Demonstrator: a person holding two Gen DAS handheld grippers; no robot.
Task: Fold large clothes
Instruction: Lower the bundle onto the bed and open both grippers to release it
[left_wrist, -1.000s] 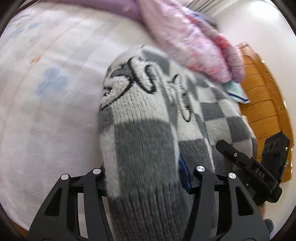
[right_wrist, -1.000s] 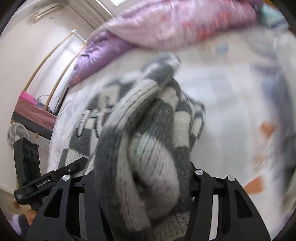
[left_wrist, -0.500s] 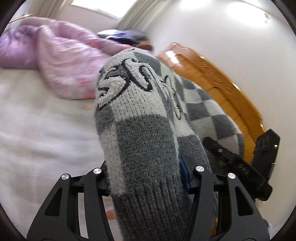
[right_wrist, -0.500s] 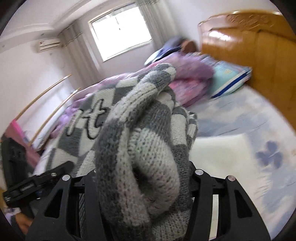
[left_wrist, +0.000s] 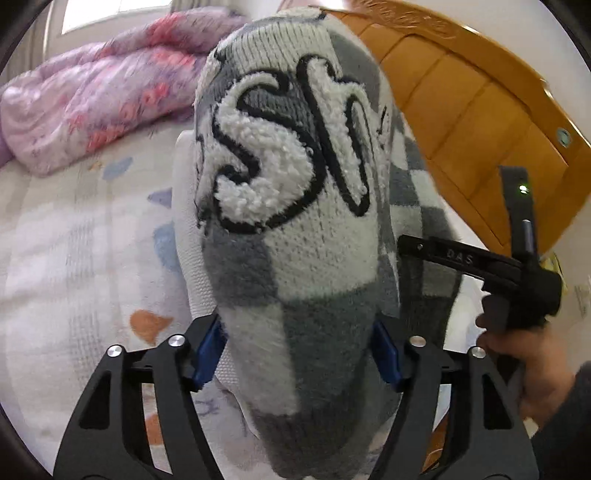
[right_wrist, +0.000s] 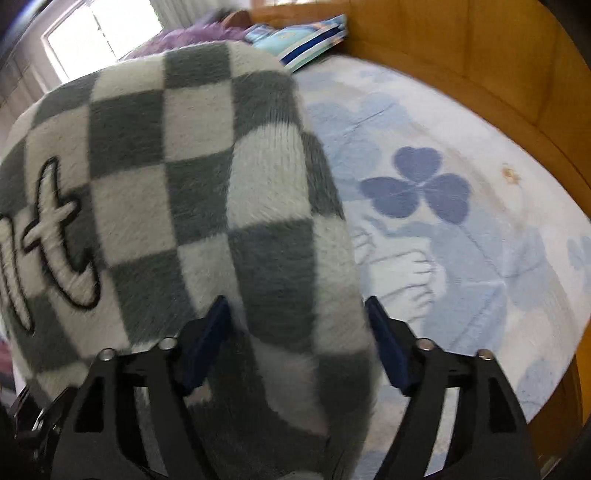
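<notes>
Sweater (right_wrist: 192, 206) motion-blurred, cut off left; fingertips of both grippers buried in knit.

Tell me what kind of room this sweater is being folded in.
Almost certainly a bedroom. The checkered sweater is held over a bed with a clover-print sheet, a wooden headboard curves behind it, and a rumpled pink quilt lies near a window.

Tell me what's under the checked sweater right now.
The sweater hangs pinched in both claws, left claw and right claw. Beside it shows the flower-print bedsheet; directly beneath, the bed is hidden by the knit.
</notes>
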